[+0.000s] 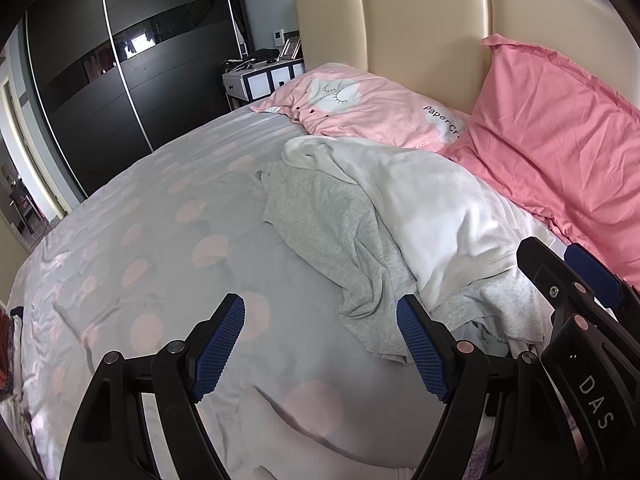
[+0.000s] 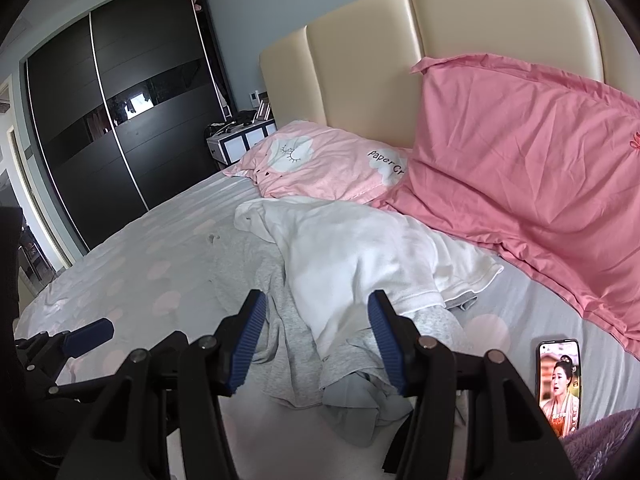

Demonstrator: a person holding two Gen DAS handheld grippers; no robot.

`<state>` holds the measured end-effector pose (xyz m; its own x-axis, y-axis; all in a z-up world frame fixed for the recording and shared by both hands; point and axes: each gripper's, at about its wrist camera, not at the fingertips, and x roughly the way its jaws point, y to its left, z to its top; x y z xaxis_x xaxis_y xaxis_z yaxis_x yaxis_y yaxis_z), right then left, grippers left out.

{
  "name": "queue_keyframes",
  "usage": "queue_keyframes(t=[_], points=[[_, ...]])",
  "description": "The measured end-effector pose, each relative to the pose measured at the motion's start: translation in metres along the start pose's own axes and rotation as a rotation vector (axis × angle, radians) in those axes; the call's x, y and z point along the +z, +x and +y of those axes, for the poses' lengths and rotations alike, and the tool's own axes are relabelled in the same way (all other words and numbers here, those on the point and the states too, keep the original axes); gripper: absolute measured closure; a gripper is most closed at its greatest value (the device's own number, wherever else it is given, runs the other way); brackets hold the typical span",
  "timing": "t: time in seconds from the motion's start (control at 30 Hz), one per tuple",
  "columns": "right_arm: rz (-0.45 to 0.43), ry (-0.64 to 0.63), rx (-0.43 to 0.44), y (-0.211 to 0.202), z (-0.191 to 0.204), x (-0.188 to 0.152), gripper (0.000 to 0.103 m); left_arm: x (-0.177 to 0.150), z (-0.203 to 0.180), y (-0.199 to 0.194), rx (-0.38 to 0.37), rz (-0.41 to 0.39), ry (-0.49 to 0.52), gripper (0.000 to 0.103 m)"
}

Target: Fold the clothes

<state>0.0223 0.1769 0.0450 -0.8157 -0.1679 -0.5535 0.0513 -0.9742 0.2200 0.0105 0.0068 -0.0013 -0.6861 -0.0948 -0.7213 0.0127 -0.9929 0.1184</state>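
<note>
Blue-padded fingers of my right gripper [image 2: 316,344] stand apart and empty, straddling the near end of a heap of clothes: a white garment [image 2: 352,252] draped over a grey garment [image 2: 288,344], both crumpled just ahead of the jaws on the dotted bedsheet [image 2: 132,264]. My left gripper [image 1: 320,344] is likewise open, the pile just off its right finger. Both pieces look soft, light and limp; I would pinch a hem or shoulder edge, expecting sag. A phone [image 2: 558,388] lies right of the right gripper; pink pillows [image 2: 520,152] lie beyond. No containers are in view.
</note>
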Motion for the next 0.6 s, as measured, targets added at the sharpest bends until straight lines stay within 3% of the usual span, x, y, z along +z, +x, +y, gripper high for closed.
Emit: queue_keyframes(t=[0.6], points=[[0.013, -0.006, -0.002, 0.0037, 0.0027, -0.0012, 0.051, -0.0031, 0.0015, 0.0041, -0.012, 0.017, -0.006, 0.023]])
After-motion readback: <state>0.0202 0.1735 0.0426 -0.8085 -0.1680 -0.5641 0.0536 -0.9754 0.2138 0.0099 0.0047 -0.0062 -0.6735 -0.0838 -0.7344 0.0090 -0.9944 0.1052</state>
